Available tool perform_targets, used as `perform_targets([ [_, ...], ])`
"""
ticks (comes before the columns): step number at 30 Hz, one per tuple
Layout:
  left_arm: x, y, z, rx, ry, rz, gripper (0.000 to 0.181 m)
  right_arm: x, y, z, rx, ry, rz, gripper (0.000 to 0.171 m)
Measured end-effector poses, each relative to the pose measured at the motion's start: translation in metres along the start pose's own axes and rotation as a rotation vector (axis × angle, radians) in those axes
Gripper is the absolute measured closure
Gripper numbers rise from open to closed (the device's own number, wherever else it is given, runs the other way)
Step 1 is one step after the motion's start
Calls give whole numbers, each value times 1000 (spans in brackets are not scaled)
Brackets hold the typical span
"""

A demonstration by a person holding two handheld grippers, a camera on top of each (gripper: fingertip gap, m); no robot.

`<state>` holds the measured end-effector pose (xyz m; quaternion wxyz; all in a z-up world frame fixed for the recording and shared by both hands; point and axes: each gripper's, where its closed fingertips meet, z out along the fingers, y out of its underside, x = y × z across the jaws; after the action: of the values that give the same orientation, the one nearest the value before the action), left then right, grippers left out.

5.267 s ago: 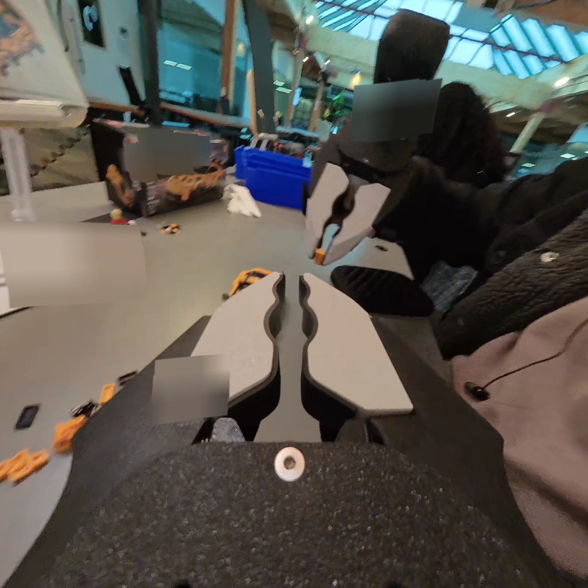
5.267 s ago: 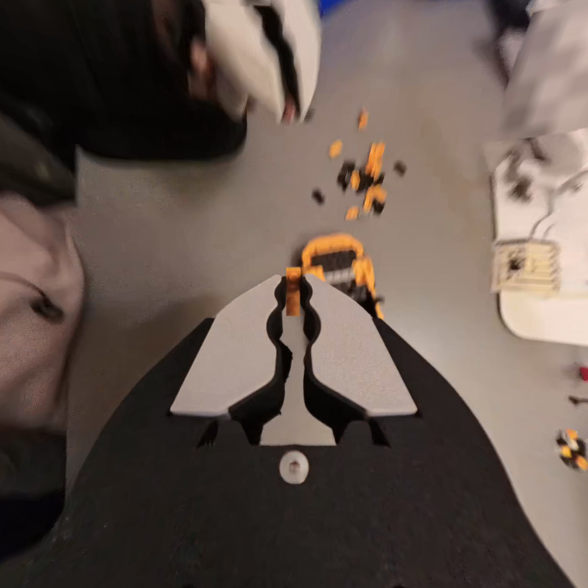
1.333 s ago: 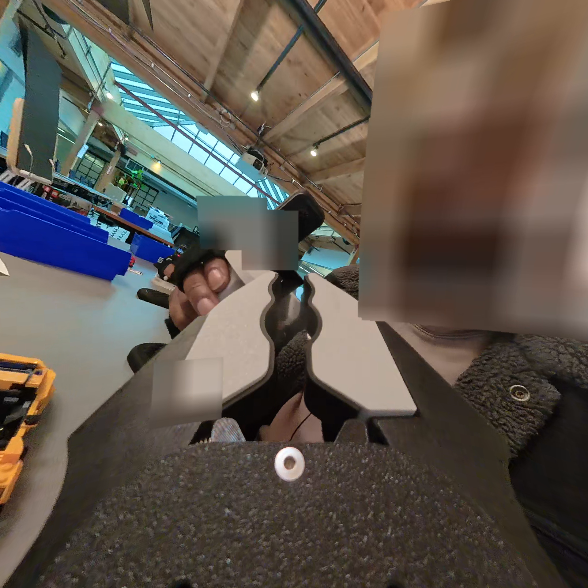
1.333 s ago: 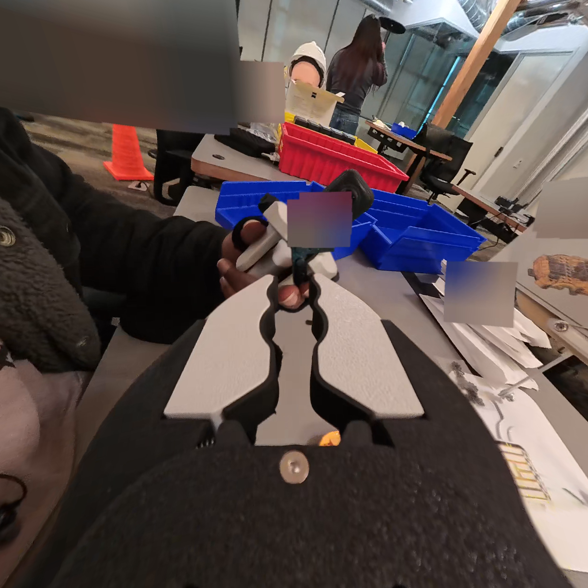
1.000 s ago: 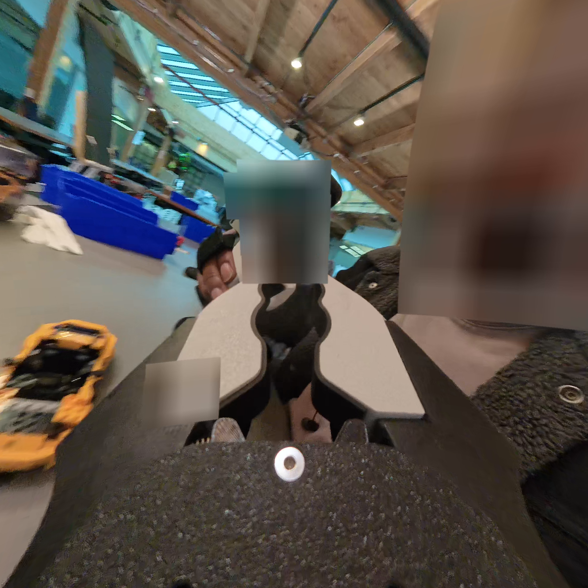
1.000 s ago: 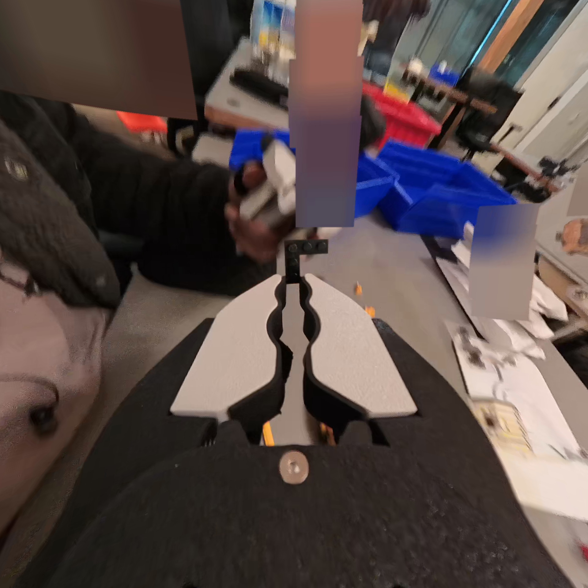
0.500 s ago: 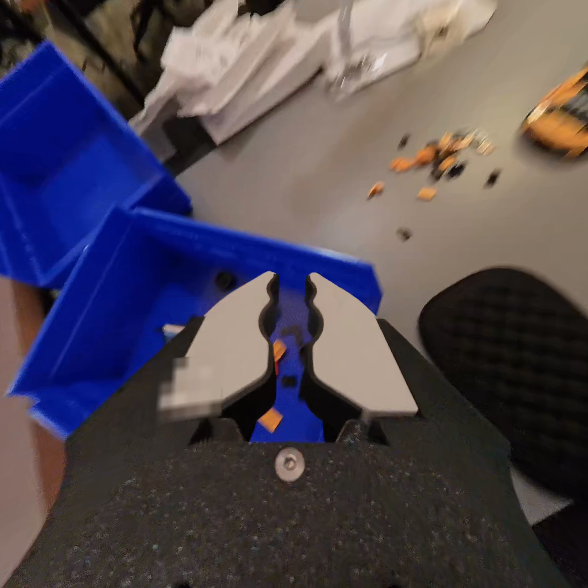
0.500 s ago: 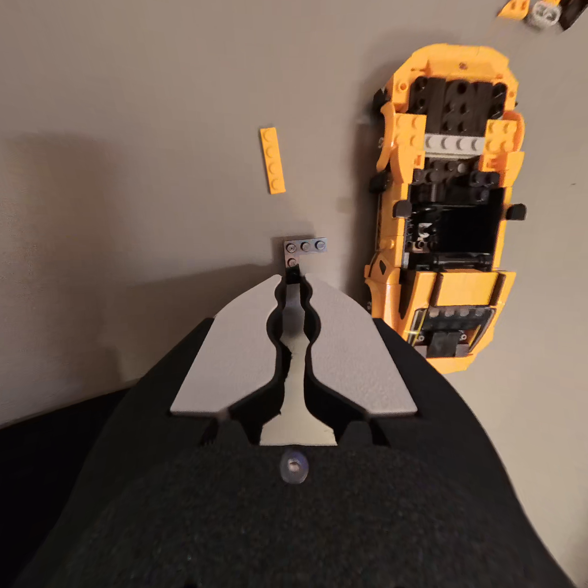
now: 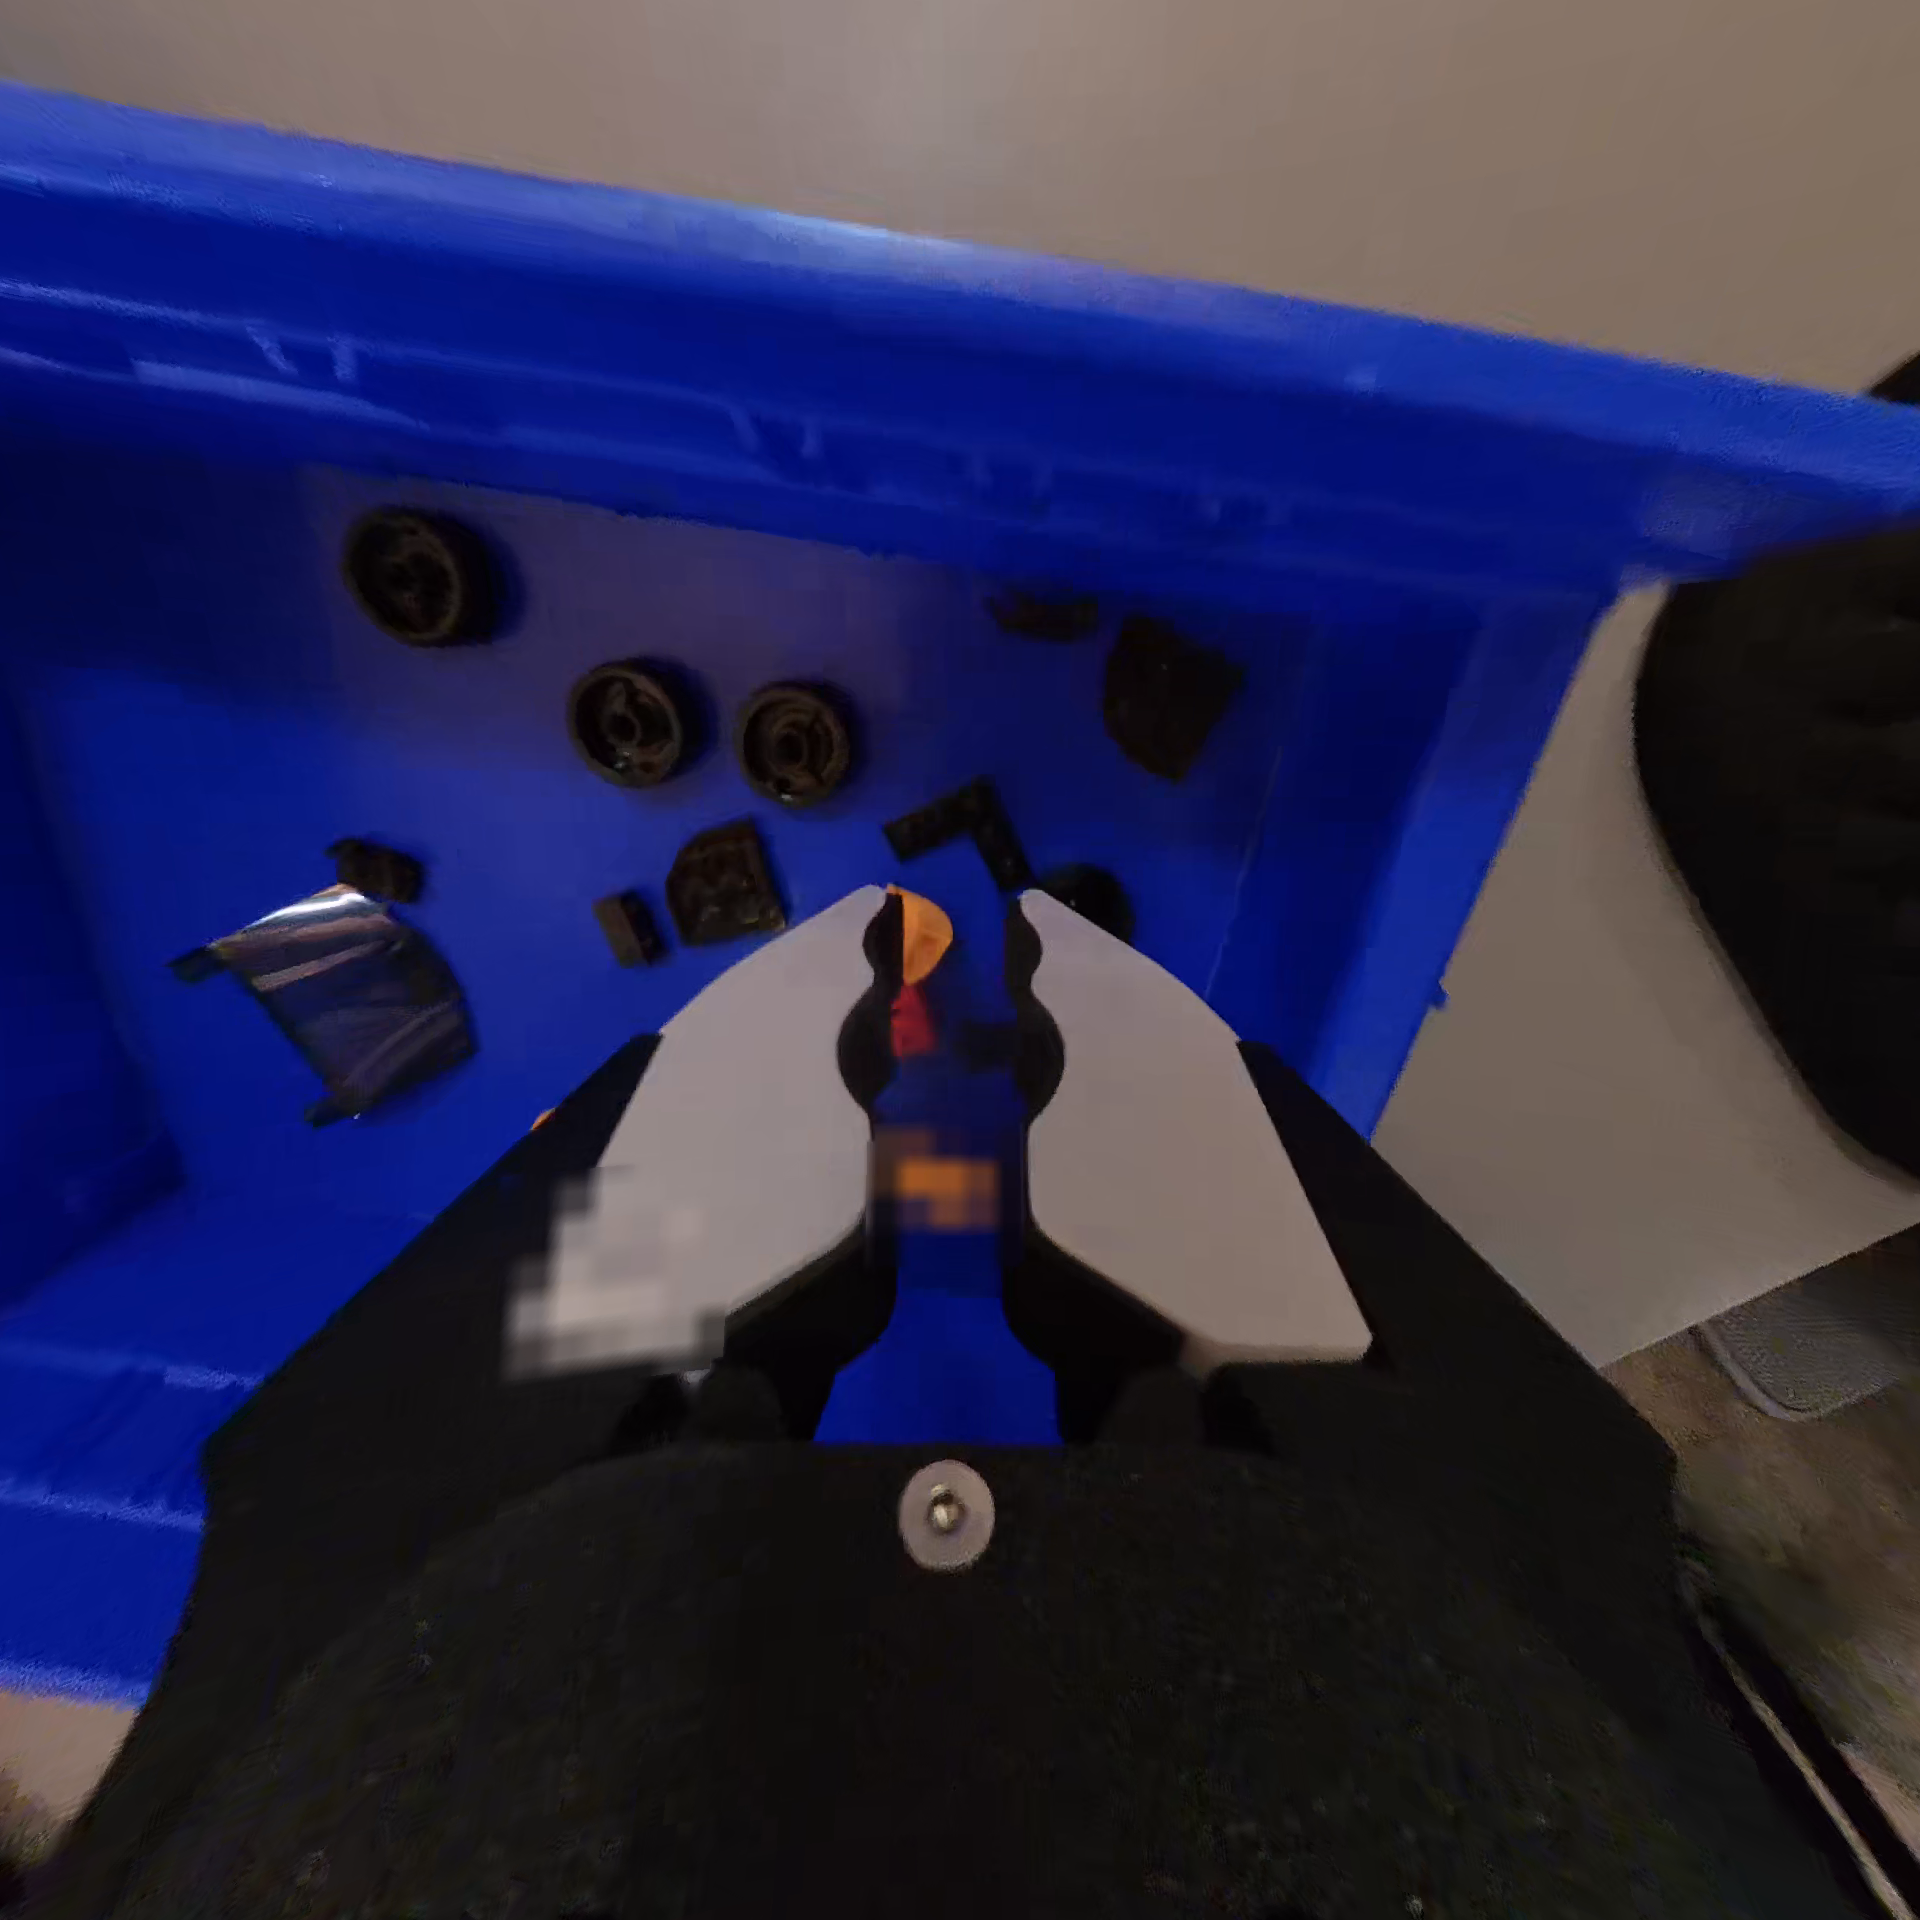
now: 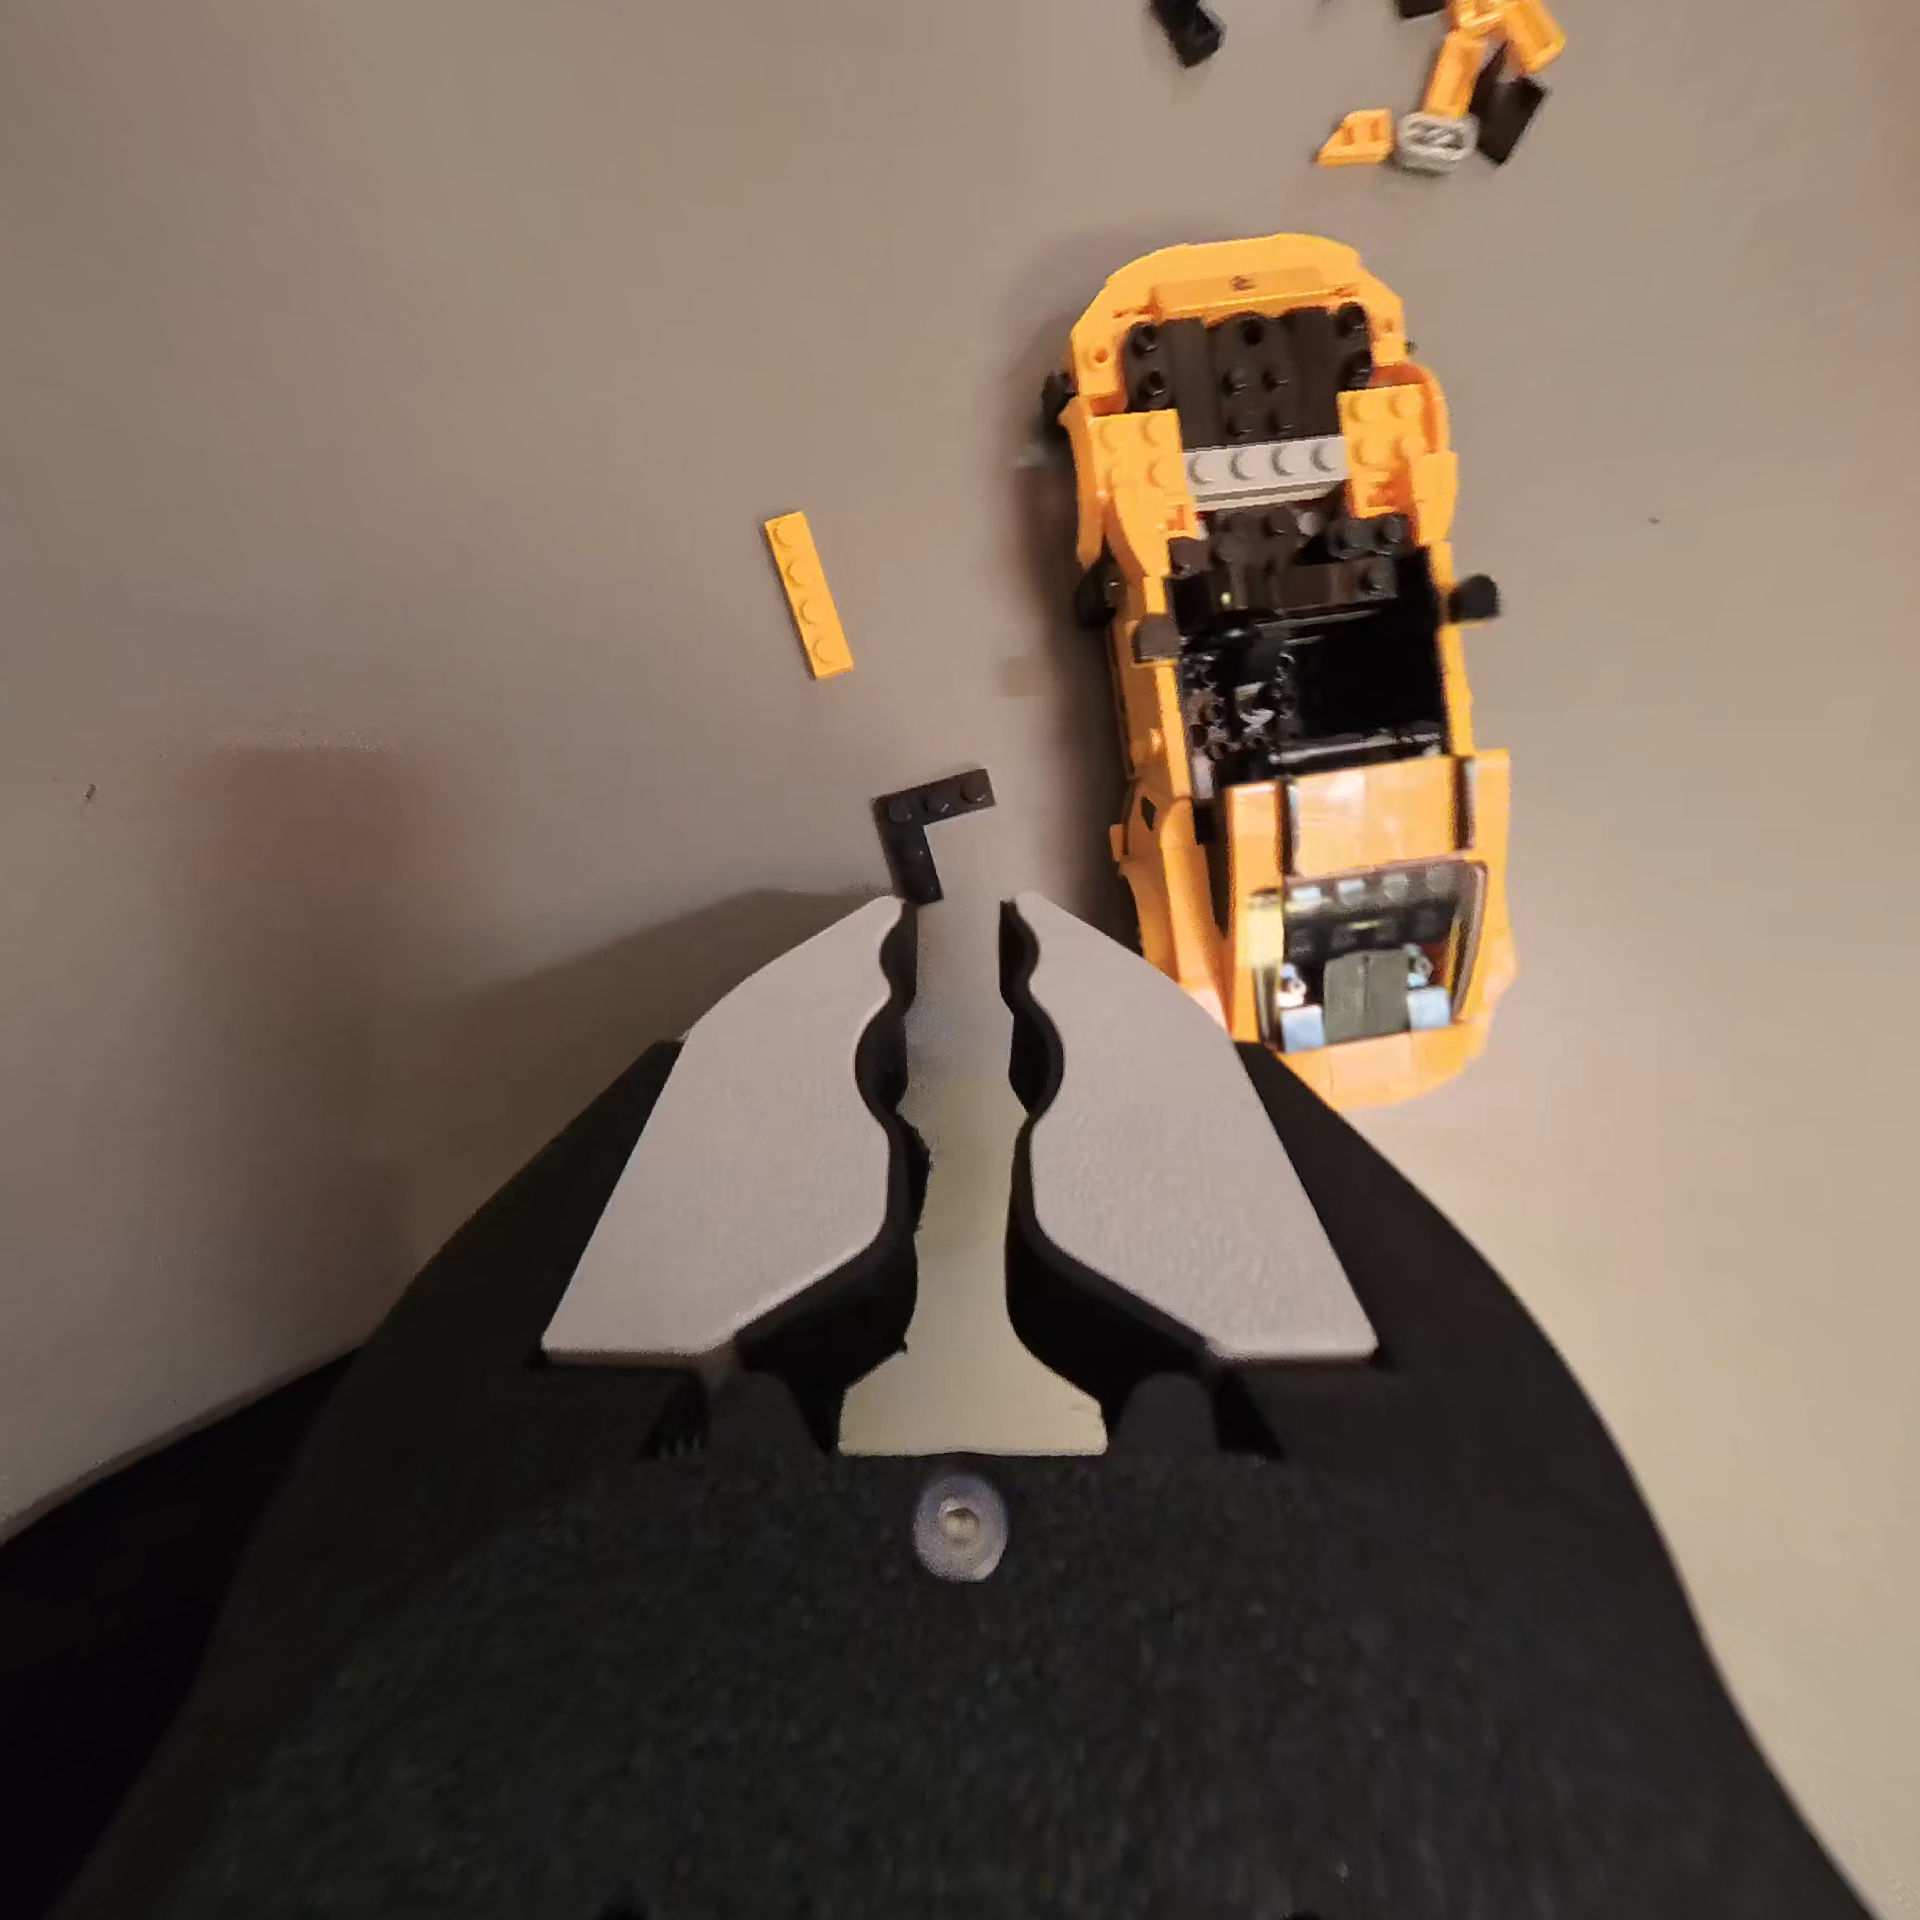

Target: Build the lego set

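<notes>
In the right wrist view a part-built orange Lego car lies on the grey table. A black L-shaped plate lies just ahead of my right gripper, its near end by the left fingertip. The jaws stand apart and do not clamp it. An orange 1x4 plate lies to the left of the car. My left gripper is open over a blue bin that holds black wheels, another black L-shaped plate and a small orange piece seen between the fingers.
Loose orange and black pieces lie beyond the car. The bin also holds a dark curved windscreen piece and other small black parts. A black chair stands right of the bin. One gripper's finger ends stand about 45 cm off the other's.
My left gripper has dropped closer into the blue bin. My right gripper's jaws have widened and the black L-shaped plate has come free, now tilted ahead of the tips.
</notes>
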<state>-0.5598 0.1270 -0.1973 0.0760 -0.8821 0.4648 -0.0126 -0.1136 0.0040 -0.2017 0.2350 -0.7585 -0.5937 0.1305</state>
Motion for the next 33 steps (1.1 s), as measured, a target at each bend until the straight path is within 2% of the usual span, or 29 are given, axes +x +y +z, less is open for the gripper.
perform_targets([
  [9,0,1,30,-137,61,-17,139,1,12,-15,87,45,97,159],
  [13,-2,2,31,-164,45,1,144,2,14,-13,114,44,118,161],
  [15,-1,3,30,-179,47,21,153,3,13,-12,121,46,117,161],
  [18,0,3,30,-176,42,45,154,2,10,-12,142,51,113,162],
  [21,0,0,25,-122,36,48,154,3,7,-16,163,63,108,162],
  [24,6,-15,-6,5,-6,68,155,4,6,-23,183,84,109,162],
  [26,29,-38,-37,131,-12,129,155,6,6,-28,204,103,113,162],
  [29,98,-80,-69,278,46,286,155,11,9,-31,220,135,124,162],
  [31,149,-103,-66,303,105,409,156,12,9,-31,229,144,132,161],
  [33,193,-122,-47,285,161,521,156,10,9,-29,223,146,122,160],
])
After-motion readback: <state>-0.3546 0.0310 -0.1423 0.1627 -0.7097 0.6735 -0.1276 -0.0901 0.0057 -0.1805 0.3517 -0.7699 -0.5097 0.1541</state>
